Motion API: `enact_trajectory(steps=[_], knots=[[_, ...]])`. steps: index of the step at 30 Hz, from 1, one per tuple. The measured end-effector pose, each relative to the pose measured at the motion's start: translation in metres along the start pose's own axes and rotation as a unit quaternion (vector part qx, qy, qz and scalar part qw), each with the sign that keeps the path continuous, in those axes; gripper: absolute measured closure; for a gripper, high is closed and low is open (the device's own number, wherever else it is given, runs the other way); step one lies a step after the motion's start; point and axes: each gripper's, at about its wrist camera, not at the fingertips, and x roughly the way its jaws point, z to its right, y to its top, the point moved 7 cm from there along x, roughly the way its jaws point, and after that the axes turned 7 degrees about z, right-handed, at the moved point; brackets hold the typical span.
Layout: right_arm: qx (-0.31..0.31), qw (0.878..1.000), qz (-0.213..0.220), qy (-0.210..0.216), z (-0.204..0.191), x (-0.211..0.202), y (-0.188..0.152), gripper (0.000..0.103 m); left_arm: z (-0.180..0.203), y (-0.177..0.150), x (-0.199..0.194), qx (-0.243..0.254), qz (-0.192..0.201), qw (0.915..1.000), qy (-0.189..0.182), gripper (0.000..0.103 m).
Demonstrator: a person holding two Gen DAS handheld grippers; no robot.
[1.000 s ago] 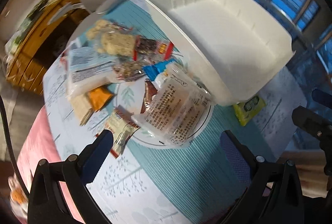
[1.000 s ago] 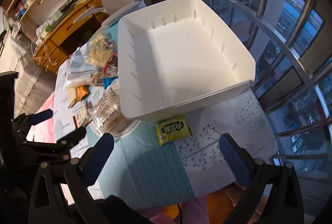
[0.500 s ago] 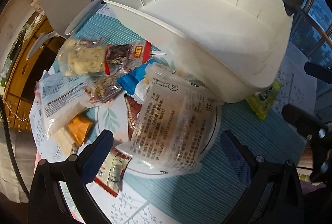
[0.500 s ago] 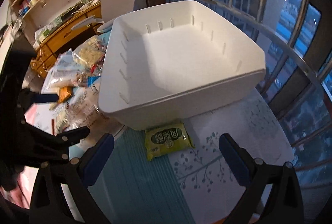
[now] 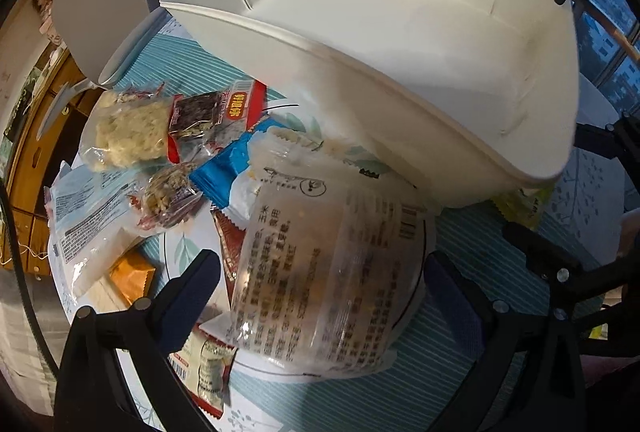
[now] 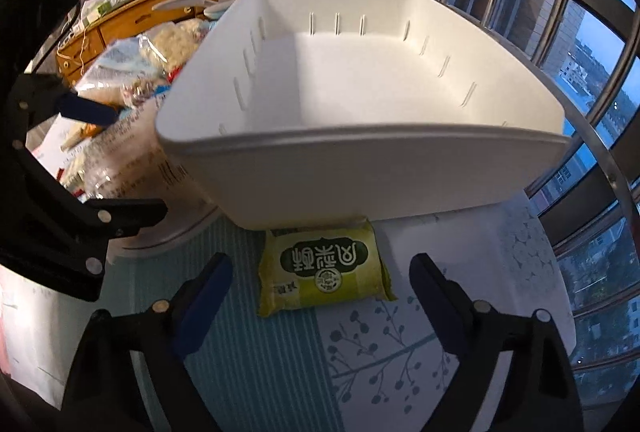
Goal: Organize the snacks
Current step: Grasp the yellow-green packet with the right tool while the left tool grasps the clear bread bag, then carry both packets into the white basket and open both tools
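We hold our right gripper (image 6: 318, 298) over the table (image 6: 460, 272) with a green packet (image 6: 324, 270) lying flat between its 2 fingers, touching neither; the jaws are closing but stand well apart. The packet's far edge is tucked under the near wall of the white bin (image 6: 360, 168), which sits empty toward the table's window edge.

Our left gripper (image 5: 320, 286) is spread wide over a large clear bag (image 5: 320, 272) with printed text, which lies between its fingers on a round plate (image 5: 412, 306), just beside the bin's (image 5: 400, 72) left wall. Past it toward the table's far left edge lie a blue packet (image 5: 218, 170), a red packet (image 5: 216, 112) and a bag of pale crisps (image 5: 128, 128).
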Motion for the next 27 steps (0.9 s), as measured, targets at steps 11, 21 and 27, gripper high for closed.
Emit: enact_trajectory(steps=[11,21,27], knots=[[-0.014,1.0,-0.017,0.004,-0.005,0.008,-0.01,0.028,0.001,-0.002,0.02,-0.011,-0.002,0.9999,-0.007,0.019],[-0.011,0.998,-0.066,0.012,-0.007,0.008,-0.007,0.045,-0.024,-0.004,0.0,-0.087,0.012,0.996,-0.017,0.033],[0.007,0.993,-0.118,0.018,-0.014,0.002,-0.014,0.049,-0.049,-0.014,-0.026,-0.154,0.019,0.9877,-0.012,0.033]])
